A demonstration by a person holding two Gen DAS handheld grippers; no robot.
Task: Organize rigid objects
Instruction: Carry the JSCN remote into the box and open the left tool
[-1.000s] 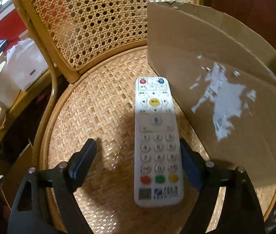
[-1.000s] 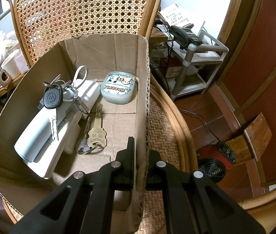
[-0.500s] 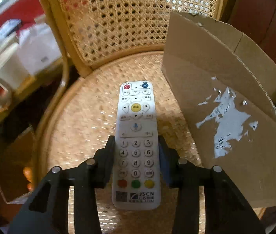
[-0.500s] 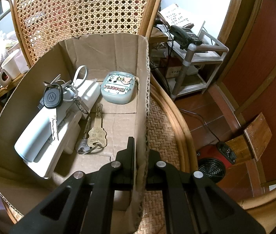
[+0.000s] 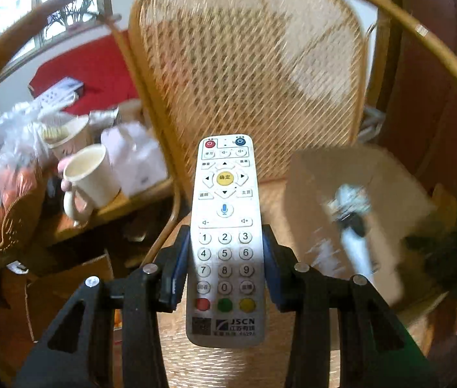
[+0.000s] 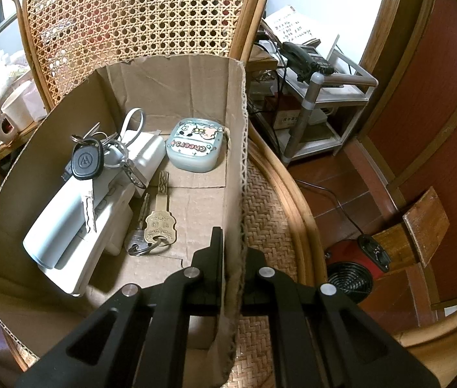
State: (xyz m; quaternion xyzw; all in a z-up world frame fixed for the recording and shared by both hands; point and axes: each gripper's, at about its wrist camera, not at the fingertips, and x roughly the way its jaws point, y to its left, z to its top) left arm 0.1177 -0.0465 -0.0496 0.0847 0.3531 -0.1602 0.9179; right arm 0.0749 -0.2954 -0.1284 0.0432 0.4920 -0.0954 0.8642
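Right now the remote (image 5: pixel 225 242) is clamped between the left gripper's (image 5: pixel 225 258) blue pads, gripped at the number keys, power buttons pointing away from the camera. It is off the woven chair seat (image 5: pixel 280 200), hanging in front of the cane chair back (image 5: pixel 251 64). Background is motion-blurred.

Cardboard box (image 6: pixel 176 84) sits on the same seat, to the right of the remote in the left view. Right gripper (image 6: pixel 231 255) is pinched shut on the box's right wall, one finger inside, one outside.

Inside the box, outward from that wall: brass key (image 6: pixel 160 223) on a ring, round green case (image 6: pixel 194 150) marked "Cheers" at the back, white device (image 6: pixel 92 213) along the left side, key bunch with a black car key (image 6: pixel 86 161) lying on top of it.

Left of the chair: cream mug (image 5: pixel 91 177) on a cluttered side table.
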